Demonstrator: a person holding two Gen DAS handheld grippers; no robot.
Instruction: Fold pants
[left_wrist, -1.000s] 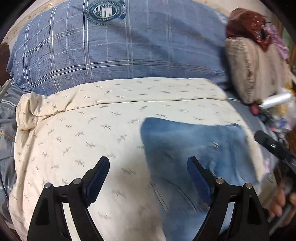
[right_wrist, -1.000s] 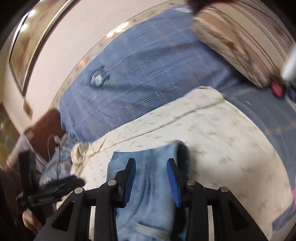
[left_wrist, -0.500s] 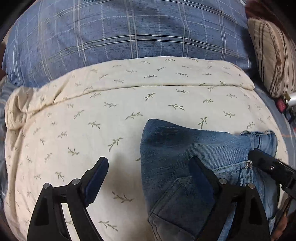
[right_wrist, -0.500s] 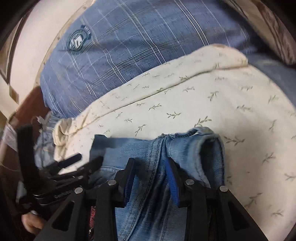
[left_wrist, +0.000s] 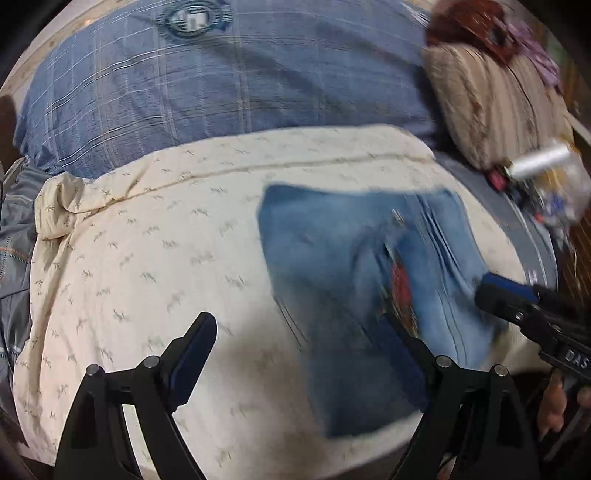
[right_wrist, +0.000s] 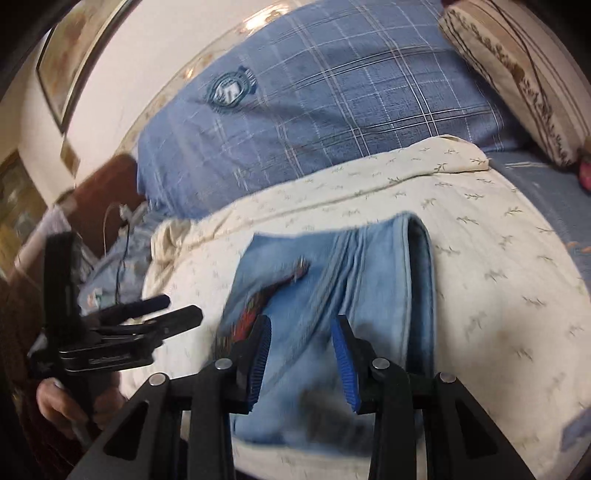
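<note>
Left wrist view: left tongs (left_wrist: 299, 354) spread wide, nothing between the jaws, held above a cream blanket (left_wrist: 147, 258) printed with small sprigs. Folded jeans (left_wrist: 332, 266) lie on the blanket, right of centre, motion-blurred; one jaw overlaps their near edge in the picture, contact unclear. A red patch shows on the denim near a seam. Right tongs (left_wrist: 491, 288) enter from the right edge at the jeans' right side, a hand (left_wrist: 554, 402) below them. Far side: blue plaid pillow (left_wrist: 221, 92) with a round emblem; striped beige cushion (left_wrist: 491, 99) at far right. Right wrist view: right tongs (right_wrist: 301, 354) partly open, jaws apart over the near end of the jeans (right_wrist: 369, 277); cannot tell whether they pinch any cloth. Jeans' right edge is a thick rounded fold. Left tongs (right_wrist: 177, 314) at left, off the denim, over the blanket (right_wrist: 498, 258).
</note>
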